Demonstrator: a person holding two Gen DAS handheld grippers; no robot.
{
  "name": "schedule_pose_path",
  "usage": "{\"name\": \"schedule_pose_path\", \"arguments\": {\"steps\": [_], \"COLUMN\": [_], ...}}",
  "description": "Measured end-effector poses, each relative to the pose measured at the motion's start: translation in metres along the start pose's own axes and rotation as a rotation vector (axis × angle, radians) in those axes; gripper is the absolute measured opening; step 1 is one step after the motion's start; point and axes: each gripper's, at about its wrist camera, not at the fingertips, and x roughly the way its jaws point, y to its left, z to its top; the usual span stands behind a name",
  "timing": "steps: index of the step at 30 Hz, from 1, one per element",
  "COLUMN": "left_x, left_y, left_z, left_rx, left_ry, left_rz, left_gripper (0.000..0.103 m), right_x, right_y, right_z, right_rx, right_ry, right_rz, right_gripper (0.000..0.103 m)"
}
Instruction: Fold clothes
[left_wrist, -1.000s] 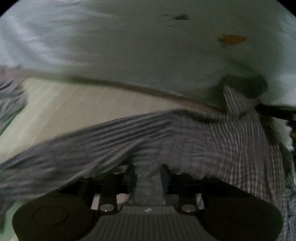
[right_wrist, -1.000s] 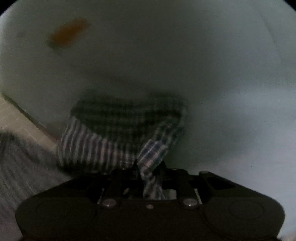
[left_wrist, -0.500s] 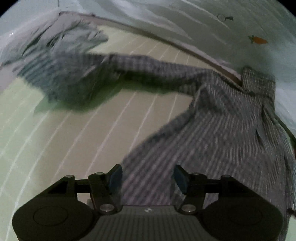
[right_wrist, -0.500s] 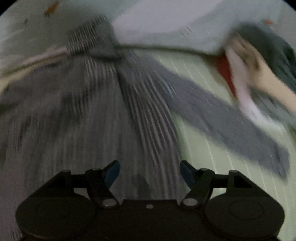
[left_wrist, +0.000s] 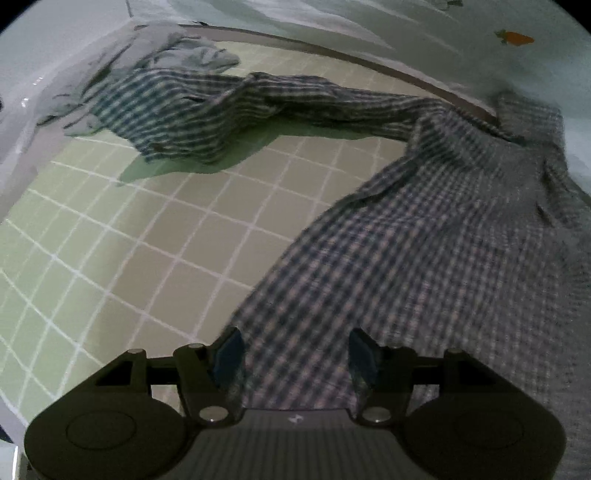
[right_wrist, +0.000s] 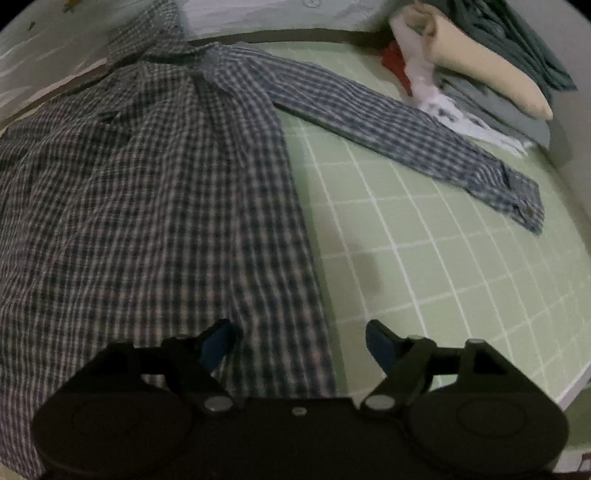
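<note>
Plaid long-sleeved shirt (right_wrist: 155, 206) spread on green gridded mat (right_wrist: 424, 266), collar toward the far edge. Left gripper (left_wrist: 293, 352): jaws wide apart, holding nothing, poised over the hem-side body panel near its left edge. Right gripper (right_wrist: 299, 341): also wide apart and empty, straddling the shirt's right side edge. Right sleeve (right_wrist: 406, 129) lies extended and fairly flat toward a stack of folded clothes (right_wrist: 491, 74). Left sleeve (left_wrist: 258, 107) is bunched and twisted, its end lying against a crumpled pale grey-blue garment (left_wrist: 177, 55). Risks: folding the left sleeve as-is would likely trap wrinkles; a grasp there could snag the pale garment too. Cuff near the stack may disturb it if swept. Collar overhangs the mat's far border, so symmetry may be off.
</note>
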Motion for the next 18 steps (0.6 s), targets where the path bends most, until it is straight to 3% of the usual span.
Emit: {"name": "schedule_pose_path", "arguments": {"steps": [4, 7, 9, 12, 14, 15, 16, 18], "left_x": [0.003, 0.005, 0.005, 0.002, 0.000, -0.001, -0.003, -0.006], "left_y": [0.004, 0.002, 0.000, -0.002, -0.003, -0.001, 0.002, 0.008], "left_z": [0.003, 0.004, 0.004, 0.002, 0.001, 0.000, -0.002, -0.007], "left_rx": [-0.010, 0.020, 0.024, 0.039, 0.057, 0.054, 0.038, 0.008], "left_ry": [-0.013, -0.014, -0.013, -0.018, -0.007, 0.000, 0.010, 0.026], "left_rz": [-0.014, -0.015, -0.006, 0.050, 0.077, 0.076, 0.058, 0.029], "left_gripper": [0.070, 0.070, 0.066, 0.043, 0.023, 0.007, 0.000, 0.000], "right_x": [-0.001, -0.004, -0.006, -0.007, -0.008, -0.008, -0.009, -0.011], "right_y": [-0.005, -0.006, -0.003, -0.003, -0.005, -0.006, -0.008, -0.015], "right_z": [-0.005, -0.008, -0.008, -0.008, -0.008, -0.009, -0.009, -0.010], "right_rx": [0.036, 0.062, 0.053, 0.054, 0.065, 0.068, 0.070, 0.086], "right_ry": [0.007, -0.009, -0.015, -0.019, -0.023, -0.027, -0.031, -0.035], "right_rz": [0.035, 0.067, 0.069, 0.081, 0.091, 0.089, 0.082, 0.077], "right_gripper": [0.080, 0.057, 0.035, 0.005, 0.003, 0.003, 0.003, 0.003]}}
